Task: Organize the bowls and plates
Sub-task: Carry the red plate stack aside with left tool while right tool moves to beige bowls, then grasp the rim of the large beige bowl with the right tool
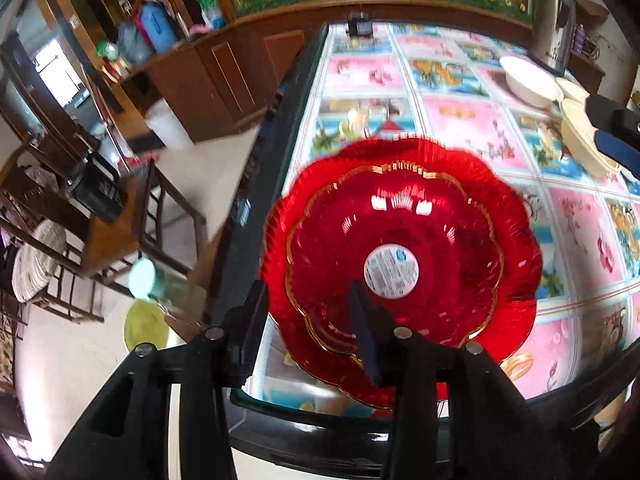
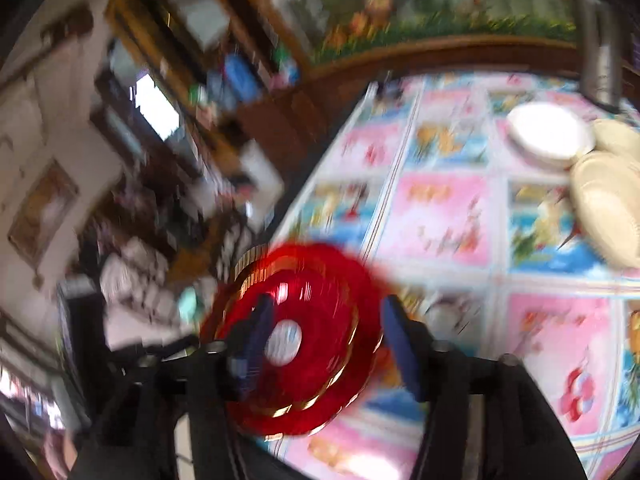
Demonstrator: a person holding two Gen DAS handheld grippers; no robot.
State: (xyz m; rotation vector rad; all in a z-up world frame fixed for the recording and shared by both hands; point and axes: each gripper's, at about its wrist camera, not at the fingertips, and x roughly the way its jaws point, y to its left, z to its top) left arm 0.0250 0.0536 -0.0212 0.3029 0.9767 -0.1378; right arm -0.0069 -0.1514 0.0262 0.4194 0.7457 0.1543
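Note:
A red scalloped glass plate [image 1: 400, 240] with a gold rim and a round white label lies on a second, larger red plate near the table's front left corner. My left gripper [image 1: 308, 320] is open, its fingers straddling the near rim of the stack, right finger over the plate. In the blurred right wrist view the red plates [image 2: 320, 320] sit just ahead of my open right gripper [image 2: 328, 332]. A white bowl [image 1: 528, 80] and cream plates [image 1: 580, 136] stand at the far right; they also show in the right wrist view as a bowl [image 2: 548, 132] and plates [image 2: 608, 200].
The table [image 1: 460, 128] has a flowered pink and blue cloth and a dark edge. A steel kettle [image 1: 556, 24] stands at the far right corner. Wooden cabinets [image 1: 224, 68], a chair [image 1: 160, 216] and floor lie to the left.

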